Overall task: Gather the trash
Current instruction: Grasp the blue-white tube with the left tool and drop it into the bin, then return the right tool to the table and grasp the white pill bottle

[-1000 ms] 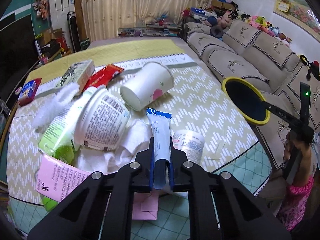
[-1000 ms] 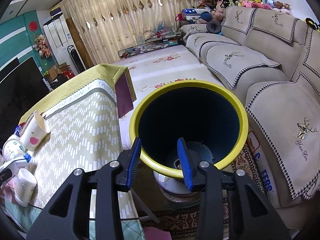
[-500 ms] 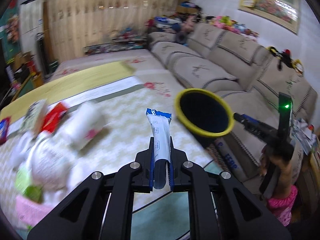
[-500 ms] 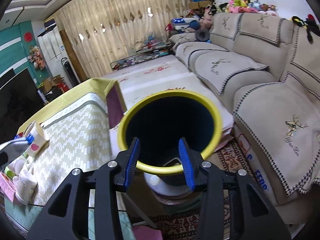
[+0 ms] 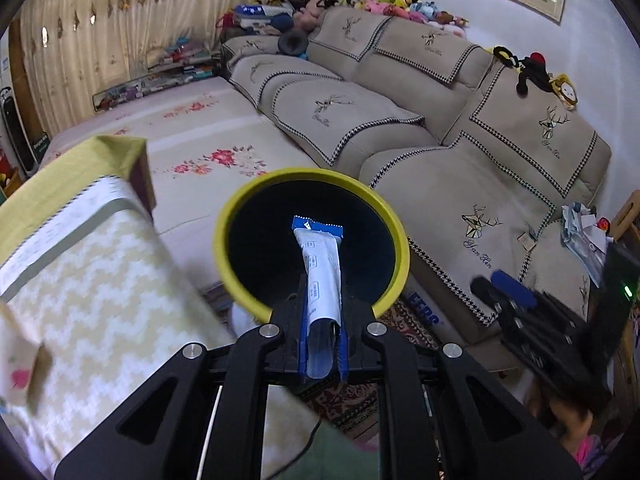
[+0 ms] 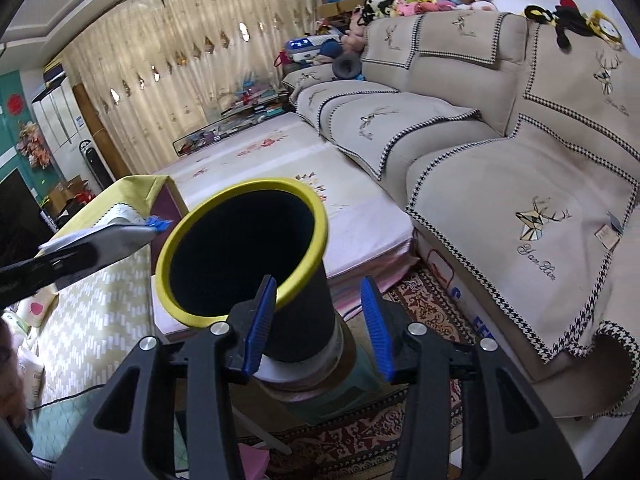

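My left gripper (image 5: 323, 312) is shut on a white tube with a blue crimped end (image 5: 320, 264). The tube's tip points into the mouth of a black bin with a yellow rim (image 5: 256, 208). In the right wrist view the tube (image 6: 120, 236) hangs just left of the bin's rim (image 6: 240, 188), held by the left gripper (image 6: 60, 260). My right gripper (image 6: 318, 282) has its blue pads either side of the bin's lower wall, and its jaws are opening. The right pad stands clear of the wall. In the left wrist view the right gripper (image 5: 500, 288) sits apart from the bin, to its right.
The bin stands on a round white and teal base (image 6: 340, 380) above a patterned rug (image 6: 360, 432). A table with a zigzag cloth (image 5: 100, 288) is left of it, a blurred paper cup (image 5: 24, 368) at its edge. A beige sofa (image 5: 480, 168) fills the right, a floral mattress (image 5: 208, 160) behind.
My left gripper swung right from the littered table to the bin's mouth, still holding the tube. The right gripper's jaws widened and the bin shifted left in its view.
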Motion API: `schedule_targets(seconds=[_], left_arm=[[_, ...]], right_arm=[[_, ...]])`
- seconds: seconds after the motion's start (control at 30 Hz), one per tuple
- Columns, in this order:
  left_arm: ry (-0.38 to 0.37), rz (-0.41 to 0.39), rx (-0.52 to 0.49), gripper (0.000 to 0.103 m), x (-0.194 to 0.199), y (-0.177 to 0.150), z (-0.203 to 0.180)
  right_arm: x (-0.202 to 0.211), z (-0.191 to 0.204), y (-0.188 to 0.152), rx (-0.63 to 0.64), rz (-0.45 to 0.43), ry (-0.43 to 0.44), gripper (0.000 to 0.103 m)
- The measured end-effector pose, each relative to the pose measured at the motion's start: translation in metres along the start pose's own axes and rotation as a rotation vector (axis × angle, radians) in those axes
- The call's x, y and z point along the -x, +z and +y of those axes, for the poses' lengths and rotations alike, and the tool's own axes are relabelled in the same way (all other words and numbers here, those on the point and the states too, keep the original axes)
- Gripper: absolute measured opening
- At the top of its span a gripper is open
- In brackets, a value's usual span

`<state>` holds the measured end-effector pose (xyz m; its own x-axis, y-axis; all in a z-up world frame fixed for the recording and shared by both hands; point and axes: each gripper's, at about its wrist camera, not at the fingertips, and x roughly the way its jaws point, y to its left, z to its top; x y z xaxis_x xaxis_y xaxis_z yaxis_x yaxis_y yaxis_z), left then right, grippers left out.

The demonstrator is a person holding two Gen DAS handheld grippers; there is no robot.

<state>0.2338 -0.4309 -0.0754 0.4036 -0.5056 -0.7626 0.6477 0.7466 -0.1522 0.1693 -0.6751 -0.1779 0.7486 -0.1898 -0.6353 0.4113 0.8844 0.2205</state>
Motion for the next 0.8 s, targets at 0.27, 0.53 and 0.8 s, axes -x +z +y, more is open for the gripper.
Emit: schedule_targets(seconds=[0.27,0.53,0.8], left_arm=[[0.042,0.025,0.024,0.046,-0.056,0.026,-0.007],[0.034,-0.1,0.057,0.067,0.011,0.018,0.003],[0.099,-0.259,0.092,0.084,0.145,-0.037,0.038]], right_arm=[[0.0,-0.006,-0.004,-0.015,0.007,0.012,0.045],[0.009,0.006,-0.015,0.001,0.012,0.037,0.049],[0.012,0.054,-0.037,0.067,0.064,0.12,0.051]])
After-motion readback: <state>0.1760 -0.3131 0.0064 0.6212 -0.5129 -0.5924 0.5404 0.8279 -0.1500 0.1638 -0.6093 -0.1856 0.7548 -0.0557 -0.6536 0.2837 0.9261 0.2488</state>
